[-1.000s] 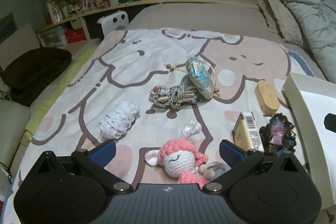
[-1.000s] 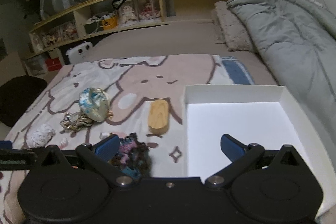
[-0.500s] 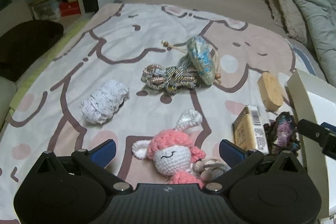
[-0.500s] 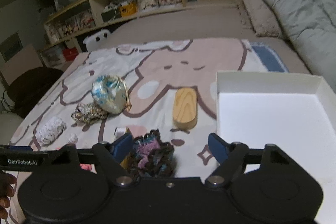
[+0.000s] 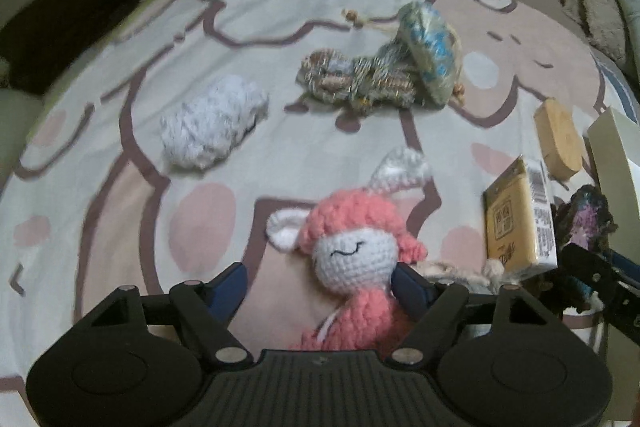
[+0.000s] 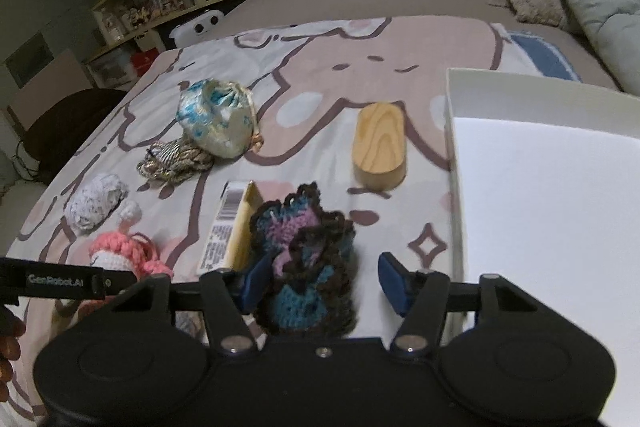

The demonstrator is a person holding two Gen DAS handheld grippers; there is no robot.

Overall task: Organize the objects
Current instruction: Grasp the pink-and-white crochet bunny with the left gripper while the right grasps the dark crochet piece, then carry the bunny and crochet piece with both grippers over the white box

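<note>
Two grippers are working at once on this bed. My left gripper has dropped from a higher view onto the pink crochet doll, which now fills the lower middle of the frame; its jaws are closing with the doll's head and body between them, the right pad at the head, the left pad clear of it, so no grip yet. My right gripper has likewise come down over the dark crochet piece at lower centre, and its jaws are closing around it, the left pad at the yarn, the right pad with a gap. I judge both pickups are about to land, which would start the sorting into the white box at the right of the frame; the box looks bare.

Edges matter here. The yellow packet lies touching the dark piece on its left, and my left pad could catch it. The box wall stands just right of my right pad. The wooden block sits above, near the box. Upper left, the patterned pouch, cord bundle and white yarn lump lie well apart from both grasps, leaving open blanket there.
</note>
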